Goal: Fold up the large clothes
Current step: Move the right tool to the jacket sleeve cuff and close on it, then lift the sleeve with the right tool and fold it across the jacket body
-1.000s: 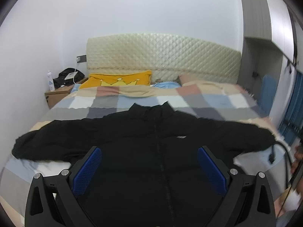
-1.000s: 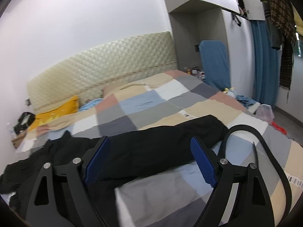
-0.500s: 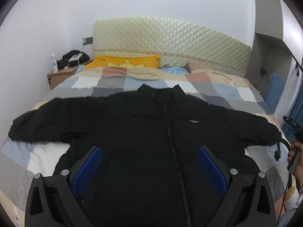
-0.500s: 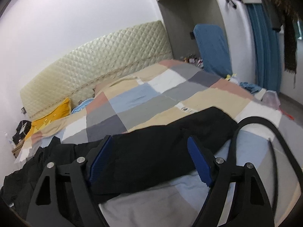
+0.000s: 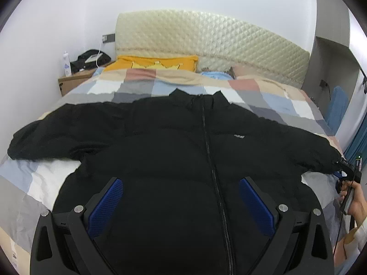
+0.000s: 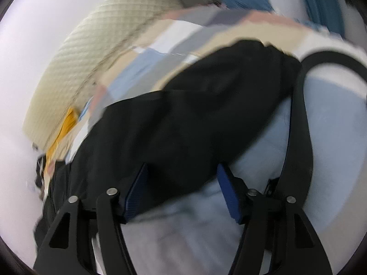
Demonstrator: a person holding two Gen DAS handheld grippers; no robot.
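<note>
Where the left wrist view looks down the bed (image 5: 263, 96), one black jacket (image 5: 183, 160) lies face up across the patchwork cover, its collar toward twelve o'clock and its hem running under the camera at six. It is thick and puffy, with stitched bands across the chest, a zip closed from collar to hem, and a small pale logo at about two o'clock from the zip's middle. Both sleeves are spread wide — one ends near nine o'clock, the other near three.

The left gripper (image 5: 181, 202) hangs over the lower front of the jacket with its jaws spread wide; nothing is pinched between the two blue pads.

At three o'clock in that view a hand (image 5: 355, 202) holds the second tool by the sleeve's cuff. In the blurred right wrist view the right gripper (image 6: 181, 183) sits over that sleeve (image 6: 206, 105), which runs from two o'clock down toward eight. Its jaws are closing, with the sleeve's black fabric between them — whether the pads already press on it I cannot tell.

Counted: one jacket, two sleeves, two grippers, one yellow pillow (image 5: 156, 63) at eleven o'clock by the padded headboard (image 5: 206, 36), one bedside cabinet (image 5: 75, 80) at ten.
</note>
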